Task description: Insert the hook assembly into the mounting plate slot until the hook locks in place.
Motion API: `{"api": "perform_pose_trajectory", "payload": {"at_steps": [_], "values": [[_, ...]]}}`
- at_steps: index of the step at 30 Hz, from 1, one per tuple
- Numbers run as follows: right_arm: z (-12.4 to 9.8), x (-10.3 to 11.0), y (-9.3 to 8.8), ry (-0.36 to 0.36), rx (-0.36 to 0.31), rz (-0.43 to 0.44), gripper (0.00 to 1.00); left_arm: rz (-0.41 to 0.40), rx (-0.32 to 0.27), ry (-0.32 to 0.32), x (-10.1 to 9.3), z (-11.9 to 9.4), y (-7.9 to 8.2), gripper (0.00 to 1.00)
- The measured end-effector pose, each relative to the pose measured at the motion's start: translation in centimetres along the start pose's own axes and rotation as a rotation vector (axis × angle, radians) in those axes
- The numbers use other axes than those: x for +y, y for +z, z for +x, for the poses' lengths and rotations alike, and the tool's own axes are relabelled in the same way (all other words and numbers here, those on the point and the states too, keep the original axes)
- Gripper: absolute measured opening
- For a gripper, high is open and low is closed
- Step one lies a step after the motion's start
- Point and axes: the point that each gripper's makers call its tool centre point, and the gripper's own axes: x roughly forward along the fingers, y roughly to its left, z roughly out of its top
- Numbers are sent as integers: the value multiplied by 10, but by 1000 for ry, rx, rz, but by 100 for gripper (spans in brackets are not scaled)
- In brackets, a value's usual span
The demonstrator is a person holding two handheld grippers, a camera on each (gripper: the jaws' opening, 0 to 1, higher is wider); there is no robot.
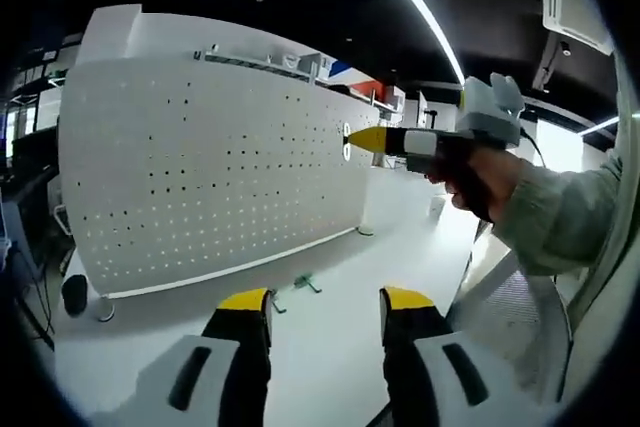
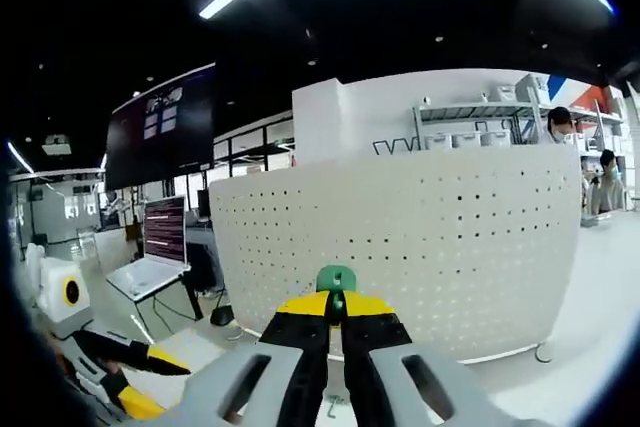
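Hook (image 2: pixel 336 278) half hidden in right hand-held gripper (image 2: pixel 336 309) jaws.

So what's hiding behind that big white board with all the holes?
Behind the pegboard stand a white wall, shelves with boxes, and people at the right edge. The board covers everything lower down, so that part cannot be seen.

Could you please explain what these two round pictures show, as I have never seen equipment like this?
A person holds a two-jaw tool in each hand, with a fisheye camera on each. In the left gripper view, the left gripper is open over a white table, where small green hooks lie. The right gripper, in the person's hand, reaches toward a white pegboard panel. In the right gripper view, the right gripper is shut on a green hook, facing that panel.
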Motion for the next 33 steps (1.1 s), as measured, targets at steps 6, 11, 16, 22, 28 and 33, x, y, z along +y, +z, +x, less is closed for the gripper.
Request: {"api": "perform_pose_trajectory", "payload": {"at_steps": [6, 11, 16, 22, 28, 33], "values": [[18, -9, 13, -28, -42, -22, 0, -6, -3, 2, 0, -3, -1, 44], [29, -16, 19, -50, -64, -41, 0, -9, 0, 4, 1, -5, -4, 44], [41, -21, 26, -71, -87, -57, 0, -15, 4, 6, 3, -6, -6, 44], [58, -29, 34, -96, -116, -47, 0, -24, 6, 8, 4, -5, -8, 44], [74, -34, 39, -112, -138, -47, 1, -33, 13, 3, 5, -2, -11, 44], [87, -38, 42, -132, -155, -59, 1, -40, 16, -2, 6, 1, -12, 44]]}}
